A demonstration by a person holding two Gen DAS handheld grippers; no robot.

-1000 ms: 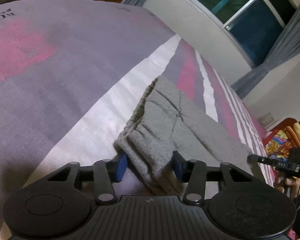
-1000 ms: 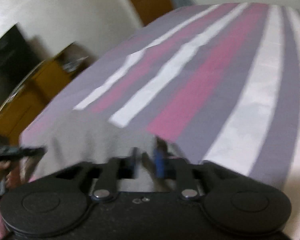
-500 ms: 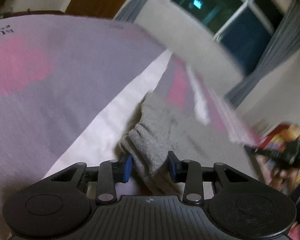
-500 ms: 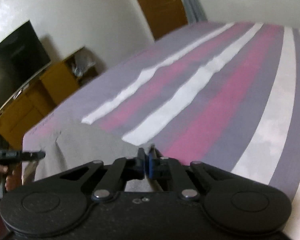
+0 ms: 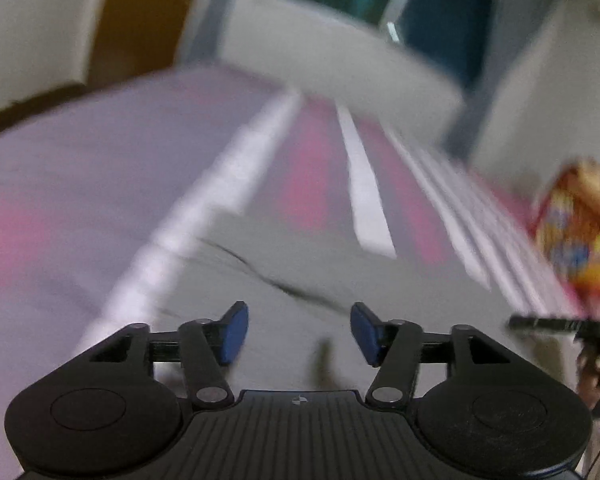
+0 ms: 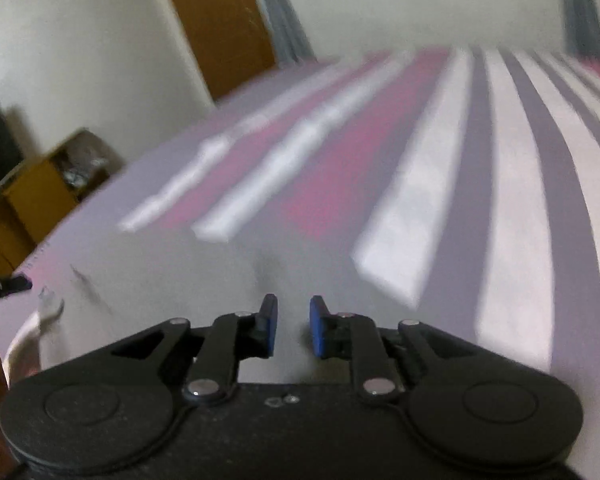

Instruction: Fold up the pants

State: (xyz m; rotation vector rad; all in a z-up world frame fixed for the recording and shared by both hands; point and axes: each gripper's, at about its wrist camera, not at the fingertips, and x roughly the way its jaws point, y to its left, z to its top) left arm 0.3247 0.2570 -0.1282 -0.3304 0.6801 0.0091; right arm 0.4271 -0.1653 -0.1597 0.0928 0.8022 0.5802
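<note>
The grey pants [image 5: 296, 256] lie flat on the striped bedspread [image 5: 100, 184], blurred by motion. My left gripper [image 5: 298, 330] is open and empty, its blue pads wide apart above the cloth. In the right wrist view the pants [image 6: 204, 276] spread out in front of my right gripper [image 6: 294, 330], which is open with a small gap between its pads and holds nothing. The other gripper's tip [image 6: 4, 285] shows at the left edge there.
The bedspread [image 6: 460, 184] has pink, white and grey stripes. A colourful cushion [image 5: 580, 232] sits at the right. A brown door [image 6: 220, 20], a wooden cabinet [image 6: 32, 196] and a window [image 5: 380, 4] stand beyond the bed.
My left gripper has let go of the waistband and opened wide. My right gripper has opened from shut. The pants now lie flatter on the bed and both cameras have tilted up.
</note>
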